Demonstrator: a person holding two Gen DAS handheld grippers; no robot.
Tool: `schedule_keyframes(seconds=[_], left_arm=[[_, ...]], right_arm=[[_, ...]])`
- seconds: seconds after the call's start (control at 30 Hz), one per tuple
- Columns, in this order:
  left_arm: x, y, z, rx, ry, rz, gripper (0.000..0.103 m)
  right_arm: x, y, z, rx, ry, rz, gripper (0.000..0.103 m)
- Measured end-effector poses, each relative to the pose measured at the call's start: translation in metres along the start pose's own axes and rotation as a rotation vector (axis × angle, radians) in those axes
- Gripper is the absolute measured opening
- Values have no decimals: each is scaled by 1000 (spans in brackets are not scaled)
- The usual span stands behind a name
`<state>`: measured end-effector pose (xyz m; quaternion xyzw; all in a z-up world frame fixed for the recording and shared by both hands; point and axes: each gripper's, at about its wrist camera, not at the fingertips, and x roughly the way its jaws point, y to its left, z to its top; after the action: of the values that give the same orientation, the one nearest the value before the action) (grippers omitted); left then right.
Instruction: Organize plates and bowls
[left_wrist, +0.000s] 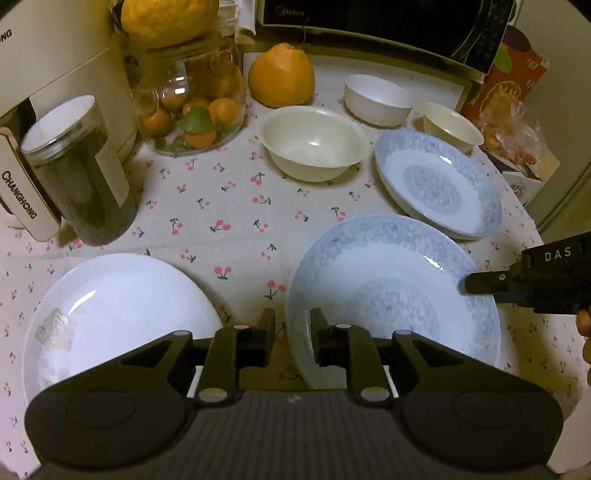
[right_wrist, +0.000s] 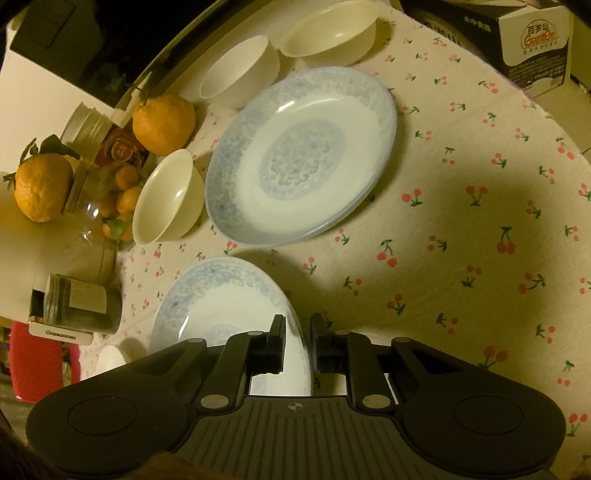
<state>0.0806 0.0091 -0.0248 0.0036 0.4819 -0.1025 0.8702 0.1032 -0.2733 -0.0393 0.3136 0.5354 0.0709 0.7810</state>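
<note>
Left wrist view: both hand-held grippers straddle opposite rims of one blue-patterned plate (left_wrist: 391, 291) on the tabletop (left_wrist: 221, 206).
Left hand-held gripper (left_wrist: 293, 332) and right hand-held gripper (right_wrist: 298, 338) have jaws slightly apart, rim between, apparently not clamped. Likely a two-sided hold for stacking onto the matching plate (left_wrist: 439, 184); white plate (left_wrist: 118, 310) and bowl (left_wrist: 314, 144) wait nearby.
</note>
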Motion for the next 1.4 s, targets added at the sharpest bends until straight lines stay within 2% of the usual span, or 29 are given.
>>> schedule_keyframes(seconds=[0.07,0.13,0.27,0.33,0.43,0.5,0.53,0.57,0.73,0.83,0.97,1.07,1.13,1.4], left_arm=[[0,0,0,-5,0,-4,21],[-1,-2,0,-5,1,-3,21],[-3,-5,0,-9,-6,-10,23],[-4,-7,0,-4,-12,-9,27],[-5,-11,0,4,-11,-8,39],[-6,-13,2,9,-15,-10,52],[-8,-15,4,12,-20,-12,65],[-9,-16,6,16,-29,-15,77],[-14,-21,19,11,-57,-26,99],[-10,-24,29,-17,-47,-30,103],[1,-33,45,-30,-20,-51,103],[8,-41,54,-32,-27,-52,103],[13,-47,60,-29,-32,-65,103],[41,-66,71,-37,-51,-106,103]], right_arm=[[-3,-1,0,-6,-11,-13,20],[-7,-2,0,-9,-20,-20,26],[-14,-4,1,-12,-41,-28,29],[-18,-4,1,-19,-55,-27,39],[-25,-1,0,-37,-79,-33,58],[-30,0,-1,-51,-92,-26,67],[-32,1,0,-61,-102,-21,71],[-35,2,0,-69,-114,-17,73],[-45,-5,6,-36,-167,-10,84],[-48,-11,12,-5,-197,-31,90],[-48,-14,25,9,-212,-60,91],[-49,-20,42,22,-232,-50,92],[-48,-25,51,34,-244,-43,97],[-30,-46,73,63,-259,8,97]])
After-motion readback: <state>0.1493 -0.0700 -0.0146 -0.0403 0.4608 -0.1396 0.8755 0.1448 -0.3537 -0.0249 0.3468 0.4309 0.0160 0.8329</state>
